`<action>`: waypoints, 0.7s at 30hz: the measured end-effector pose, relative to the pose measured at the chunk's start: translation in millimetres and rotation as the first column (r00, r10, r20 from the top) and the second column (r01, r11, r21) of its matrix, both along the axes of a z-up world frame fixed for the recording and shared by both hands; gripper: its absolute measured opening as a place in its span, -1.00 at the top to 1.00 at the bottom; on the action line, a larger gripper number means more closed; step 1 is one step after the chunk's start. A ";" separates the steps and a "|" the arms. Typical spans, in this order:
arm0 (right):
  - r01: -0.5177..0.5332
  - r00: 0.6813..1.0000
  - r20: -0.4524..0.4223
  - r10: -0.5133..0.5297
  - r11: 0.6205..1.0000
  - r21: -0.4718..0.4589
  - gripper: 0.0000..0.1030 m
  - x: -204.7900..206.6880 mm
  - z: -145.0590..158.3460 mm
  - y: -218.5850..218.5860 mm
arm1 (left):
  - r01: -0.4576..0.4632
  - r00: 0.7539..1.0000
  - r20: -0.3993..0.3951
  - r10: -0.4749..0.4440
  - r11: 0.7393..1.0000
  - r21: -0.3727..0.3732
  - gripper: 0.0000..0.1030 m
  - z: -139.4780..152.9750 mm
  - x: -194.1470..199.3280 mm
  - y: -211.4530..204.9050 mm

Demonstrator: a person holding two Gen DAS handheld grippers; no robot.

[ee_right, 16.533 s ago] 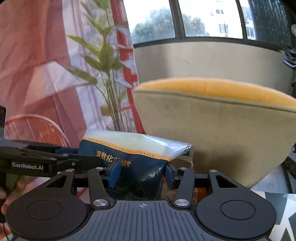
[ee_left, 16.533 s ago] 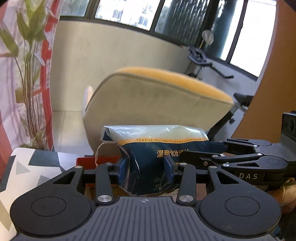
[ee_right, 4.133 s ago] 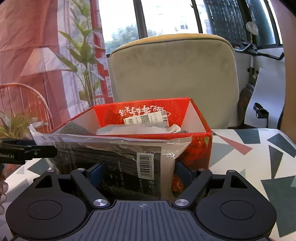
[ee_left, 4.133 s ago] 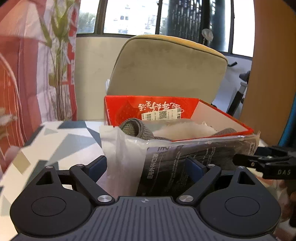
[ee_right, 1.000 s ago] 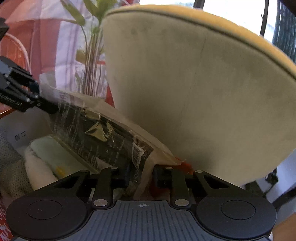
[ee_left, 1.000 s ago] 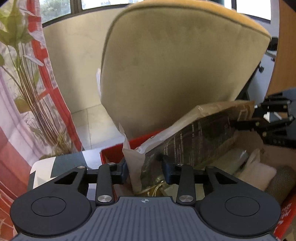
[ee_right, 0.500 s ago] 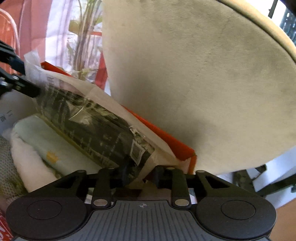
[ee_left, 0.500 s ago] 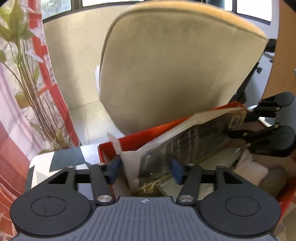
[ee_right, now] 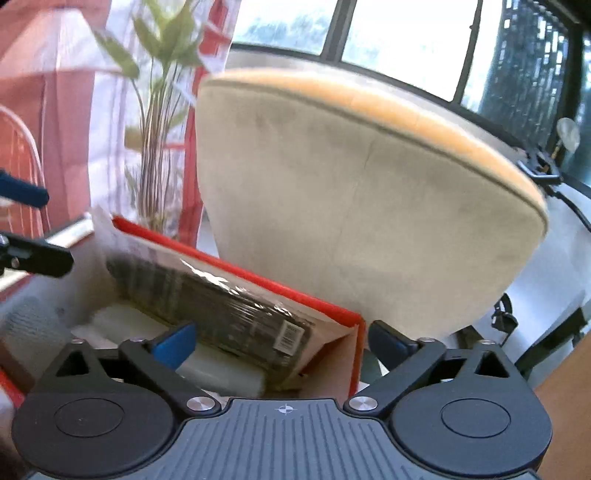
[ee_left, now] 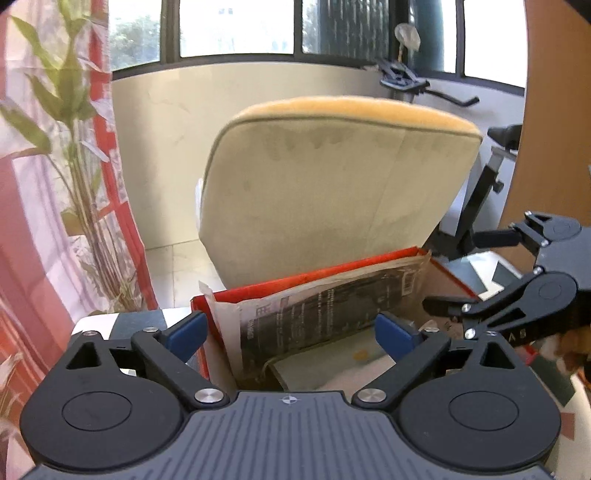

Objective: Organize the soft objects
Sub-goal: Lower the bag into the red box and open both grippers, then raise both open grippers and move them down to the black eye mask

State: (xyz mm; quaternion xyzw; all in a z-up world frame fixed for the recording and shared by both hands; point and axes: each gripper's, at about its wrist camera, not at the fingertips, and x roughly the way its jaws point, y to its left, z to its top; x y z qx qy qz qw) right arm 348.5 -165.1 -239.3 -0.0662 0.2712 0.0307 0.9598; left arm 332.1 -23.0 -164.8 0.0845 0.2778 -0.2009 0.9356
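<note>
Packet point(ee_left: 325, 314) in box point(ee_right: 295, 291); table point(ee_left: 133, 321) perhaps left-only.

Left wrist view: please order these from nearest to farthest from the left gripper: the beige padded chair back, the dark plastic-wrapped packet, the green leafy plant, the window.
1. The dark plastic-wrapped packet, standing in the red cardboard box, just ahead of the open left gripper.
2. The beige padded chair back, directly behind the box.
3. The green leafy plant, far left; roughly level with the chair, hard to rank.
4. The window, top.
</note>
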 end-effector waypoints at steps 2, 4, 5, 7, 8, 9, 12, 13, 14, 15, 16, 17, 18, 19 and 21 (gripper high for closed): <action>0.007 1.000 0.021 -0.007 1.000 0.016 -0.99 -13.5 3.2 4.4 | -0.022 1.000 0.009 0.022 1.000 -0.014 -0.97 4.1 -12.4 3.7; 0.008 0.999 0.033 -0.009 1.000 0.023 -0.99 -28.4 6.4 4.5 | -0.037 0.999 0.015 0.037 0.999 -0.027 -1.00 7.5 -25.7 8.0; 0.008 0.999 0.041 -0.009 1.000 0.024 -0.99 -35.6 7.6 6.9 | -0.044 0.999 0.017 0.045 0.999 -0.030 -1.00 8.4 -31.5 9.6; 0.007 0.999 0.054 -0.009 1.000 0.027 -0.99 -49.6 10.7 10.4 | -0.049 0.999 0.019 0.050 0.998 -0.032 -1.00 9.9 -41.5 12.5; 0.008 0.998 0.060 -0.010 0.999 0.032 -0.99 -58.7 12.6 8.9 | -0.056 0.998 0.021 0.057 0.998 -0.029 -1.00 10.4 -46.8 13.6; 0.010 0.998 0.065 -0.013 0.999 0.041 -0.99 -65.8 14.9 11.4 | -0.067 0.997 0.026 0.068 0.997 -0.024 -1.00 11.3 -53.0 14.7; 0.024 0.996 0.078 -0.031 0.996 0.085 -0.99 -84.0 21.0 14.0 | -0.098 0.994 0.041 0.099 0.995 -0.027 -1.00 13.5 -68.9 19.8; 0.031 0.996 0.084 -0.040 0.994 0.107 -0.99 -90.2 22.7 13.5 | -0.108 0.993 0.046 0.109 0.994 -0.030 -1.00 13.2 -75.1 23.2; 0.037 0.995 0.089 -0.048 0.992 0.124 -0.99 -95.2 23.2 13.7 | -0.120 0.991 0.048 0.121 0.992 -0.032 -1.00 13.0 -79.0 24.8; 0.044 0.994 0.094 -0.058 0.988 0.145 -0.99 -101.1 23.6 12.8 | -0.134 0.989 0.052 0.136 0.990 -0.038 -1.00 12.4 -83.6 27.4; 0.049 0.993 0.097 -0.065 0.986 0.162 -0.99 -106.0 23.7 12.2 | -0.146 0.987 0.056 0.148 0.988 -0.048 -1.00 11.6 -88.4 30.0; 0.055 0.992 0.104 -0.074 0.983 0.176 -0.99 -112.0 23.6 11.4 | -0.156 0.986 0.056 0.160 0.986 -0.062 -1.00 10.5 -93.2 33.3; 0.062 0.990 0.113 -0.084 0.980 0.189 -0.99 -118.7 22.7 10.6 | -0.164 0.984 0.054 0.168 0.984 -0.076 -1.00 9.7 -96.6 35.7; 0.069 0.988 0.123 -0.095 0.977 0.202 -0.99 -125.5 21.9 9.4 | -0.172 0.983 0.048 0.177 0.981 -0.092 -1.00 7.8 -99.7 38.9; 0.082 0.983 0.141 -0.116 0.970 0.231 -0.99 -138.1 18.5 6.5 | -0.189 0.981 0.026 0.193 0.975 -0.113 -1.00 2.6 -106.3 44.0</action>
